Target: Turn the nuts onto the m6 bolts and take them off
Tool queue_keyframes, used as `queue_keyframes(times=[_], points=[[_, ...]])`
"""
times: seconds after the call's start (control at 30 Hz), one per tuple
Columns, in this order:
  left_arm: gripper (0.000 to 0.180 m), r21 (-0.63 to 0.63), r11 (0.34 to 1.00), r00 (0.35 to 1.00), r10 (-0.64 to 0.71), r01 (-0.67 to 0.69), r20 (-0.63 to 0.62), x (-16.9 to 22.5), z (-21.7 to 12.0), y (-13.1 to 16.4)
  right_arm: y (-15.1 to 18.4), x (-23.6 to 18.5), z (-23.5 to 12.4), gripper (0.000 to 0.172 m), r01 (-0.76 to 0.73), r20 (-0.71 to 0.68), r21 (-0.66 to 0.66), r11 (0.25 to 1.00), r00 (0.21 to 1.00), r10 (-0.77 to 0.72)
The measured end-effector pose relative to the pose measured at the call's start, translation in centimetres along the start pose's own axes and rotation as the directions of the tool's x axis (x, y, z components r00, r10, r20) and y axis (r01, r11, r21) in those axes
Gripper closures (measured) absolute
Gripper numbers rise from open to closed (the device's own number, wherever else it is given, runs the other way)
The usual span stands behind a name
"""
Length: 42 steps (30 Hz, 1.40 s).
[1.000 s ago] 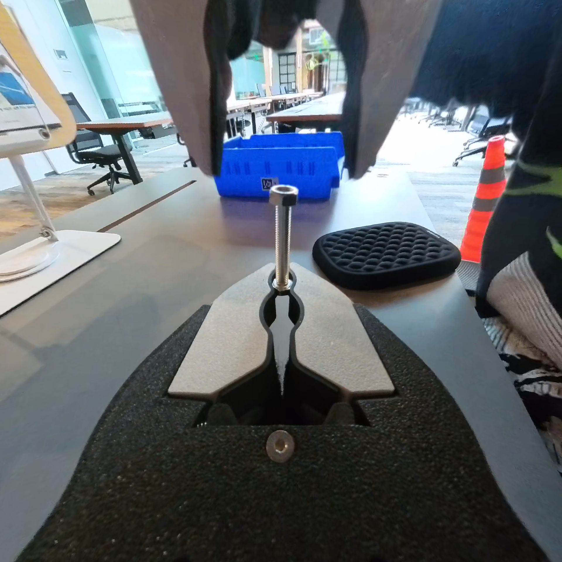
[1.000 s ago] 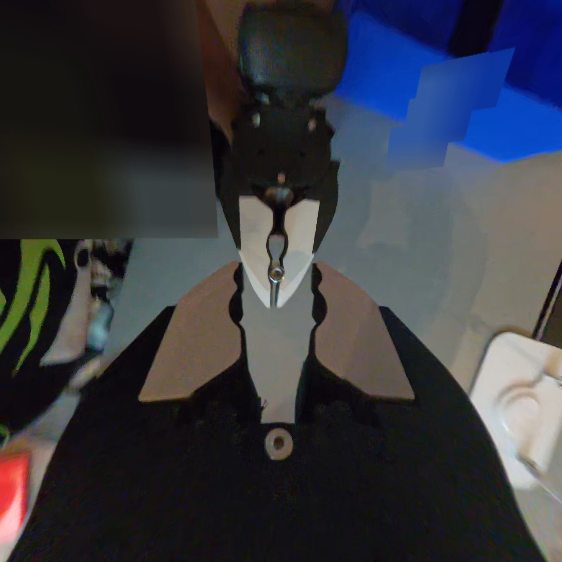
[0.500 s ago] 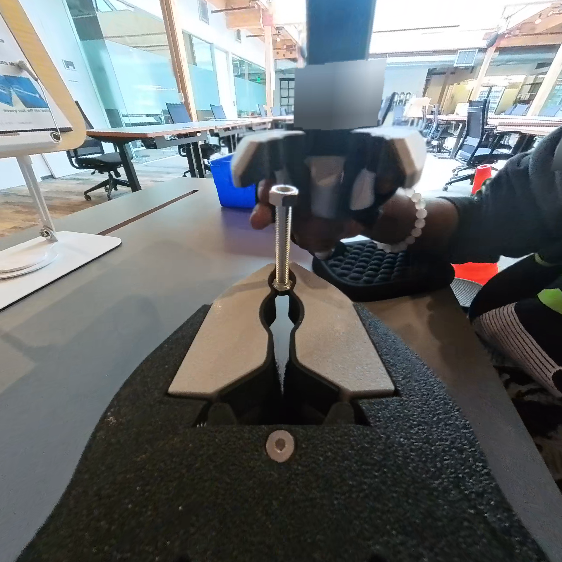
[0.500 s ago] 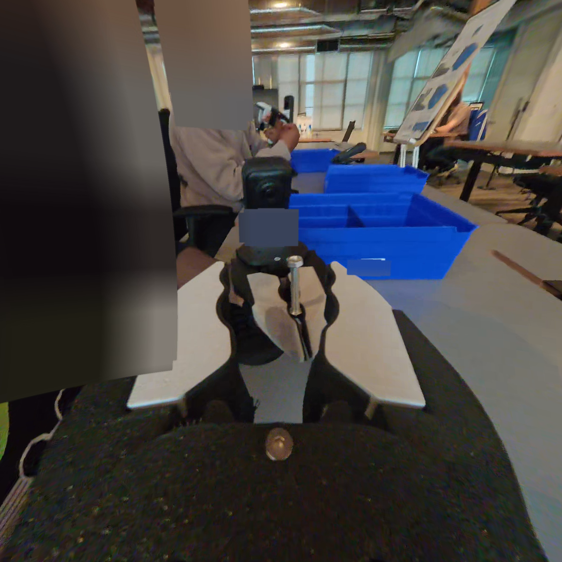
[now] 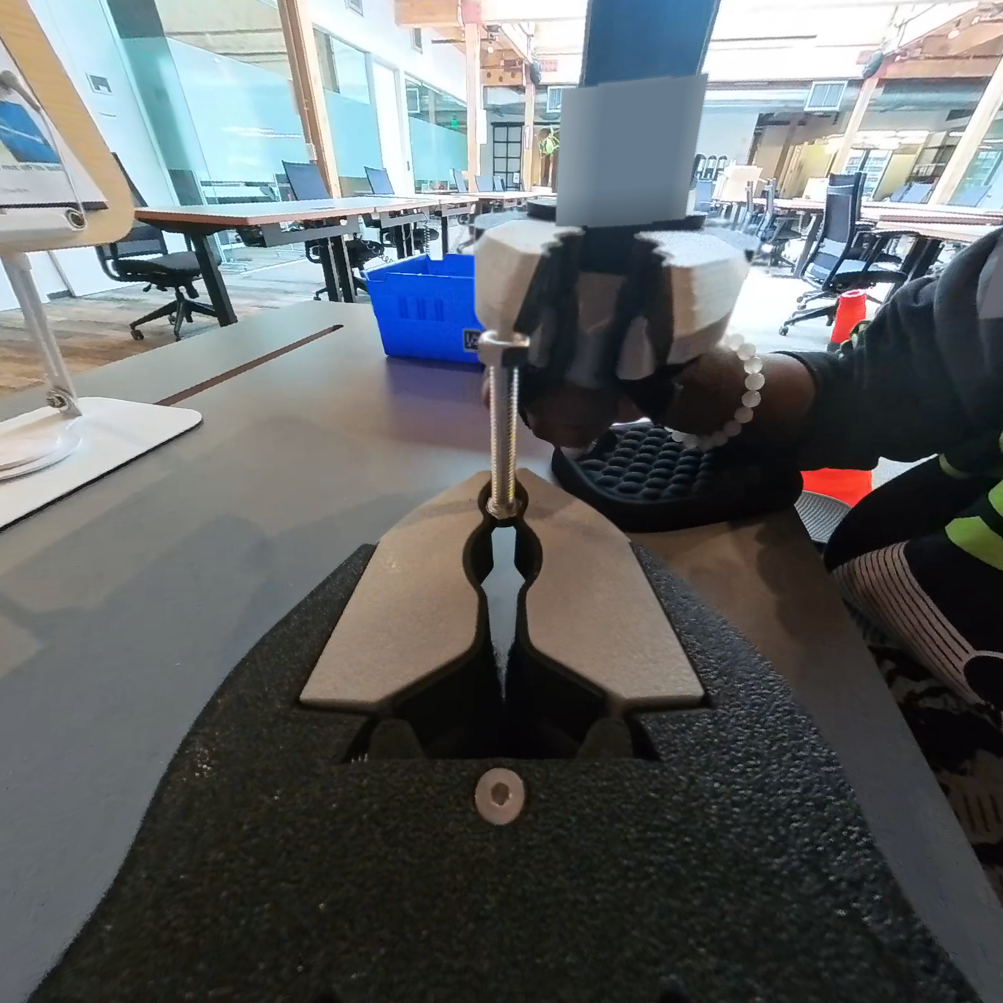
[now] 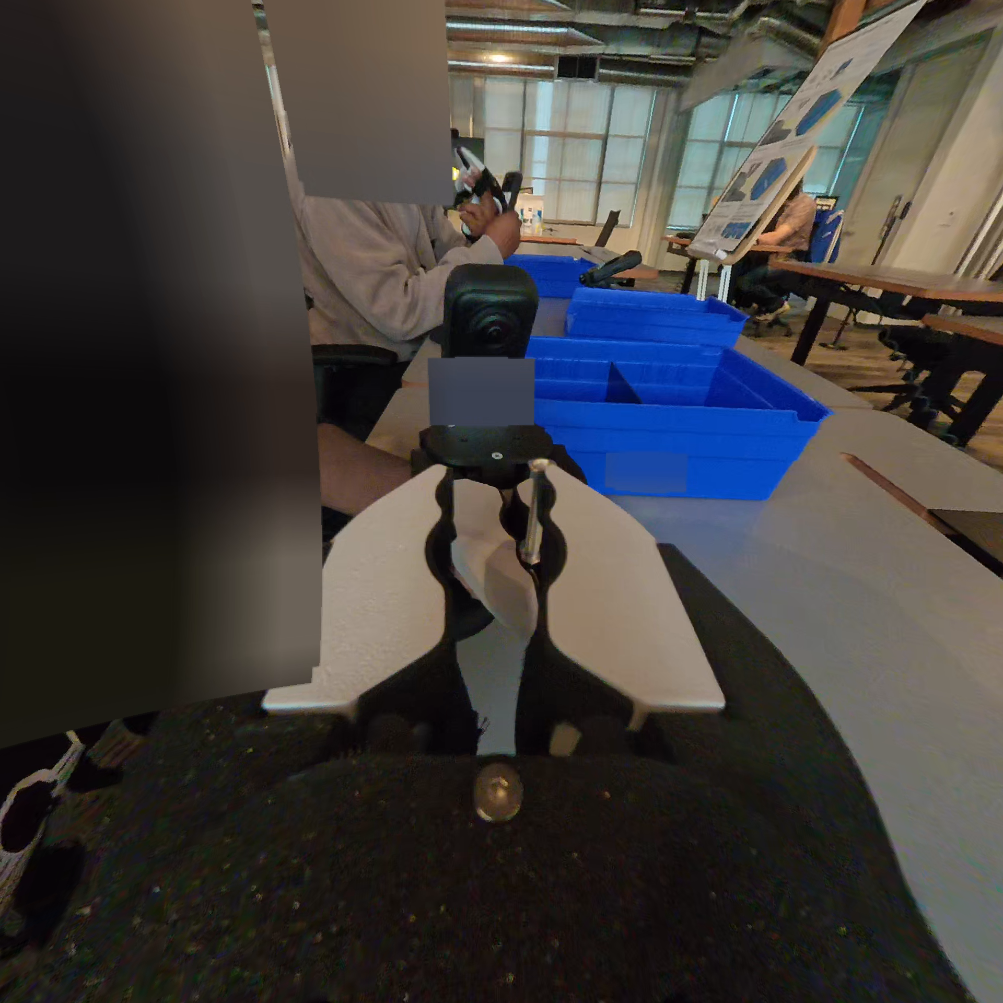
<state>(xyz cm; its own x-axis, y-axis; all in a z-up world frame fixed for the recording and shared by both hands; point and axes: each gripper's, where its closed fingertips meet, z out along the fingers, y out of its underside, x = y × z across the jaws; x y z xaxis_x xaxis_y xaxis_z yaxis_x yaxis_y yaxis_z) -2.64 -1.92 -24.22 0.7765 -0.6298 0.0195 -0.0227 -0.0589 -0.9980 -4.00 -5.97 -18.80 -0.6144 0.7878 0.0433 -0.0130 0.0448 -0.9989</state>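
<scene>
Grey tabletop (image 5: 271, 488), blue bin (image 5: 429, 320) at far edge — left gripper (image 5: 502, 507) pinches upright bolt (image 5: 503, 429) at its base; right gripper (image 6: 496, 488) spread, fingers flanking the bolt head.

silver bolt (image 5: 503, 412), blue bin (image 6: 673, 429), black honeycomb-patterned mat (image 5: 673, 477), orange cone (image 5: 852, 320).

A long silver bolt (image 5: 503, 429) with a fully threaded shank stands upright just above the middle of the left wrist frame, its lower end clamped between the closed tips of the left gripper (image 5: 505, 507). A silver hex nut (image 5: 503, 347) sits at the very top of the shank, beside a pale fingertip of the right gripper (image 6: 496, 491). In the right wrist frame the bolt shows as a thin, slightly tilted rod near centre.
</scene>
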Motion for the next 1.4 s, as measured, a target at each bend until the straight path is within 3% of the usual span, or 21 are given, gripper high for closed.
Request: queue_keyframes(times=[0.07,0.13,0.17,0.27,0.53,0.8,0.9,0.97,1.03,1.17,1.27,1.4], points=[[0.178,0.002,1.000,1.000,-0.004,0.004,-0.005,0.0,0.0,0.0,-0.1,0.2,0.1,0.142,-0.015,-0.008,0.010,1.000,1.000,0.016],[0.178,-0.003,1.000,1.000,0.001,-0.001,-0.006,0.1,0.0,0.1,0.1,0.5,0.2,0.130,-0.022,-0.025,0.010,1.000,0.999,0.022],[0.178,-0.005,1.000,1.000,0.004,-0.004,-0.007,0.1,0.1,0.1,0.1,0.4,0.3,0.131,-0.024,-0.018,0.008,1.000,1.000,0.024],[0.177,-0.011,1.000,1.000,0.020,-0.020,-0.013,0.3,0.1,0.1,0.2,1.2,0.2,0.162,0.005,-0.077,0.003,1.000,0.997,-0.005],[0.177,-0.016,0.999,0.999,0.031,-0.032,-0.007,0.3,0.2,0.2,0.1,1.2,0.3,0.163,0.006,-0.080,0.009,1.000,0.997,-0.005],[0.178,-0.008,1.000,0.995,0.019,-0.018,0.096,-1.0,0.1,0.1,0.2,2.2,0.3,0.165,0.001,-0.374,-0.003,1.000,0.927,-0.002],[0.178,-0.007,1.000,0.997,0.026,-0.025,0.076,-0.8,0.1,0.0,0.0,1.9,0.5,0.156,0.058,-0.384,-0.035,0.998,0.921,-0.067],[0.178,-0.006,1.000,0.998,0.024,-0.023,0.053,-0.5,0.1,0.0,-0.8,1.4,0.7,0.146,0.095,-0.269,-0.024,0.995,0.958,-0.098],[0.177,-0.008,1.000,0.999,0.029,-0.028,0.031,-0.2,0.2,0.0,-1.4,0.2,1.0,0.143,0.085,-0.047,-0.025,0.996,0.995,-0.086],[0.177,-0.006,0.999,0.999,0.038,-0.038,0.002,0.2,0.2,0.0,-0.4,-0.1,0.9,0.126,0.088,0.287,-0.164,0.983,0.957,-0.038],[0.177,-0.004,0.999,0.999,0.040,-0.040,-0.020,0.5,0.2,0.0,0.0,-0.5,1.0,0.141,0.095,0.467,-0.158,0.983,0.884,-0.011],[0.178,0.006,0.999,0.999,0.034,-0.034,-0.036,0.6,0.1,-0.2,0.6,-0.3,1.4,0.154,0.079,0.555,-0.133,0.988,0.832,0.008]])
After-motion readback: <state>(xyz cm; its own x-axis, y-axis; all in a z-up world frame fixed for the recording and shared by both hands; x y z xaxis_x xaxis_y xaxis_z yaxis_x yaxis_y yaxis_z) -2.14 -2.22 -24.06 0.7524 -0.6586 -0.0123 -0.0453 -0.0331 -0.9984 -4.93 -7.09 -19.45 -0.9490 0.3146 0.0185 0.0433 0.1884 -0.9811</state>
